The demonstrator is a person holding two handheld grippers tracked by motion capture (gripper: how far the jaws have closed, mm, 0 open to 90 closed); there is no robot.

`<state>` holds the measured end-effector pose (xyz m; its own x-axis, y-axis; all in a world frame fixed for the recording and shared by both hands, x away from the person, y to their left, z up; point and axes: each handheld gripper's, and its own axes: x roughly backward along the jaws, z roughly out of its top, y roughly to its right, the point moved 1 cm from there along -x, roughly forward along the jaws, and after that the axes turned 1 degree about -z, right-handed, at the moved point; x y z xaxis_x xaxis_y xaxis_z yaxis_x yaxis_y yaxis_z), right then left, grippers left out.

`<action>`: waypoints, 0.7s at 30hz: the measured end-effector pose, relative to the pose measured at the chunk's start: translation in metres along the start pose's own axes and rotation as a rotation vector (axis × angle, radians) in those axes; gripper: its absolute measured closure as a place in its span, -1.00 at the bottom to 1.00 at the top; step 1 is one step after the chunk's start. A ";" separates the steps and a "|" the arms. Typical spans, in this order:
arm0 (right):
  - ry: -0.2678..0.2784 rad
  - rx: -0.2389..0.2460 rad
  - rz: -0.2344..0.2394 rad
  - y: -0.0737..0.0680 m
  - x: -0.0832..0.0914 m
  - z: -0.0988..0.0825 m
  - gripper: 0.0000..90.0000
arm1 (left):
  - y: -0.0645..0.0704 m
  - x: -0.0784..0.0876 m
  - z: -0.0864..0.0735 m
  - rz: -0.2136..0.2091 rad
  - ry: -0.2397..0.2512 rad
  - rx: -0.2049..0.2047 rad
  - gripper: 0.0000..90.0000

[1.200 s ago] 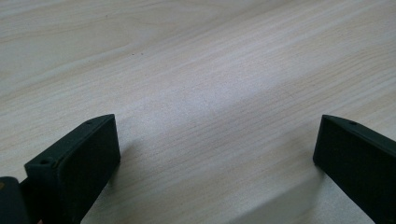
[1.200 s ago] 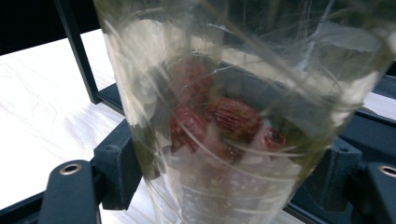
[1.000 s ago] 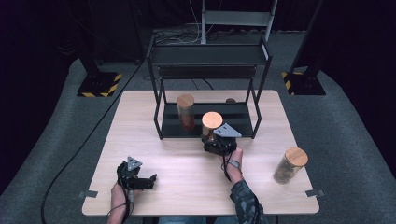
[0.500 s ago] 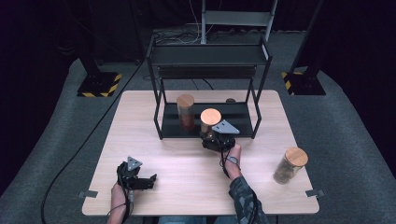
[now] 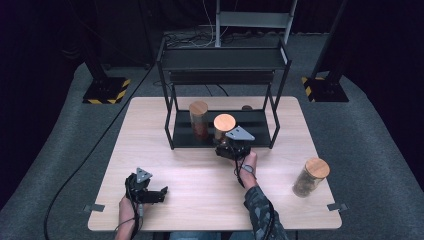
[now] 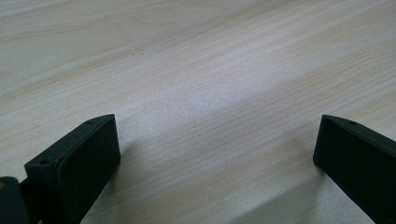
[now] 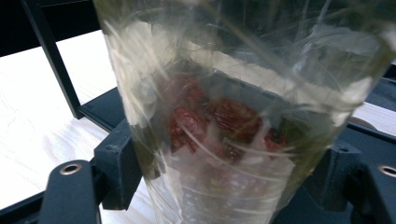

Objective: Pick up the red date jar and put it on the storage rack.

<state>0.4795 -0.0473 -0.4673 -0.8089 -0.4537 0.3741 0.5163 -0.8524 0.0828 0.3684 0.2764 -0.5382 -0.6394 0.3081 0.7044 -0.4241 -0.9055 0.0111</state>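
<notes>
A clear glass jar (image 7: 233, 116) with reddish dried pieces inside and a round wooden lid (image 5: 224, 122) is clamped between the black jaws of my right gripper (image 5: 230, 148), which is shut on its lower body. The jar sits at the front edge of the lower tier of a black metal shelf rack (image 5: 225, 60). Whether its base rests on that tier I cannot tell. A second lidded jar (image 5: 198, 120) stands upright on the tier just to its left. My left gripper (image 5: 152, 194) lies open near the table's front left; between its jaws is bare wood (image 6: 215, 116).
A third jar with a wooden lid (image 5: 311, 177) stands on the table at the right, near the front edge. The rack's posts (image 7: 51, 56) and upper tier bound the space over the lower tier. A black cable (image 5: 90, 160) runs over the grey floor at the left.
My right gripper has carried the jar a little farther toward the rack, and its grey plate now shows beside the lid. The left gripper has stayed put.
</notes>
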 end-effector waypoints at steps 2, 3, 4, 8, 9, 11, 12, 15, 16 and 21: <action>-0.002 -0.002 -0.002 0.001 -0.001 0.001 -0.46 | 0.000 0.000 0.000 0.000 0.000 0.000 -1.00; -0.001 -0.004 -0.001 0.001 -0.002 0.001 -0.46 | 0.000 0.000 0.000 0.000 0.000 0.000 -1.00; -0.001 -0.001 -0.003 0.002 -0.003 0.002 -0.46 | 0.000 0.000 0.000 0.000 0.000 0.000 -1.00; -0.003 -0.005 -0.008 0.004 -0.006 0.004 -0.46 | 0.000 0.000 0.000 0.000 0.000 0.000 -1.00; -0.004 -0.008 -0.008 0.004 -0.007 0.004 -0.46 | 0.000 0.000 0.000 0.000 0.001 0.001 -1.00; -0.004 -0.006 -0.009 0.005 -0.008 0.005 -0.46 | 0.000 0.000 0.000 0.000 0.000 0.000 -1.00; -0.005 -0.008 -0.009 0.005 -0.009 0.005 -0.46 | 0.000 0.000 0.000 0.000 0.001 0.001 -1.00; -0.005 -0.006 -0.011 0.005 -0.011 0.007 -0.46 | 0.000 0.000 0.000 0.000 0.000 0.001 -1.00; -0.006 -0.008 -0.012 0.005 -0.011 0.007 -0.46 | 0.000 0.000 0.000 0.000 0.000 0.001 -1.00; -0.006 -0.004 -0.016 0.007 -0.014 0.010 -0.46 | 0.000 0.000 0.000 0.000 0.000 0.001 -1.00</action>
<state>0.4970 -0.0444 -0.4632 -0.8152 -0.4383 0.3786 0.5022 -0.8606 0.0851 0.3684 0.2764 -0.5382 -0.6398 0.3080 0.7041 -0.4236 -0.9058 0.0113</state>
